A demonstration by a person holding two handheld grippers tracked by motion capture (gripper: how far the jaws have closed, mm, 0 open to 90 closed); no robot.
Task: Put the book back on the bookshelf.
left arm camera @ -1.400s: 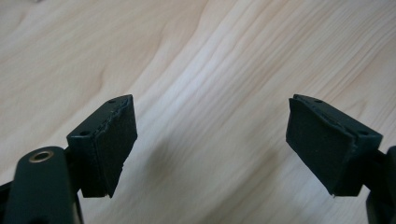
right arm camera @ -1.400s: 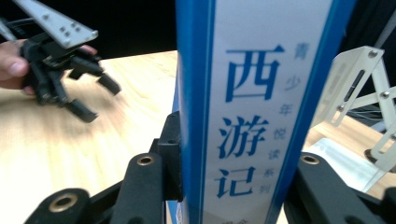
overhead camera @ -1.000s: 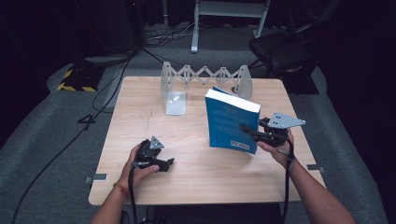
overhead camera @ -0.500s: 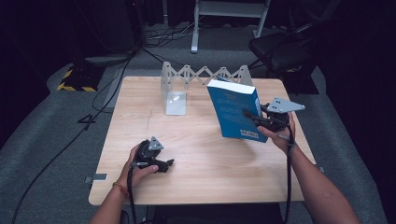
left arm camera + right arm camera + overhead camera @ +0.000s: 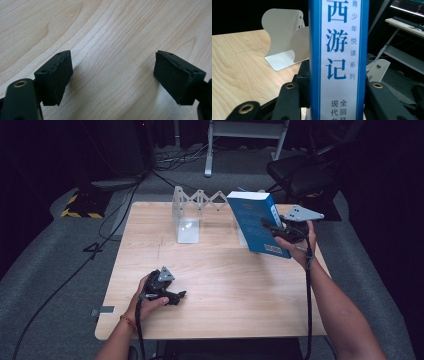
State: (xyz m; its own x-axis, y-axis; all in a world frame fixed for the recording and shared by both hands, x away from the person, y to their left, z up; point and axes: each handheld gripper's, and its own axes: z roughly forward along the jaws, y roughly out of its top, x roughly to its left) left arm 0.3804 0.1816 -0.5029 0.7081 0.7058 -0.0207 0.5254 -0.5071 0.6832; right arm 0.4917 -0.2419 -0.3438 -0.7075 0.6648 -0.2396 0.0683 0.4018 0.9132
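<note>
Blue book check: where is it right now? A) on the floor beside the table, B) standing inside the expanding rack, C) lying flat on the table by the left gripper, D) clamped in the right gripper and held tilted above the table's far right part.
D: the right gripper has its jaws closed on the blue book, which hangs tilted above the table, apart from the rack; the left gripper rests open and empty.

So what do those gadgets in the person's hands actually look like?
Each is a black handheld tool: the left gripper and right gripper have two black jaws with flat foam-like pads, a grey triangular plate on top and a trailing black cable. The forearms are bare.
</note>
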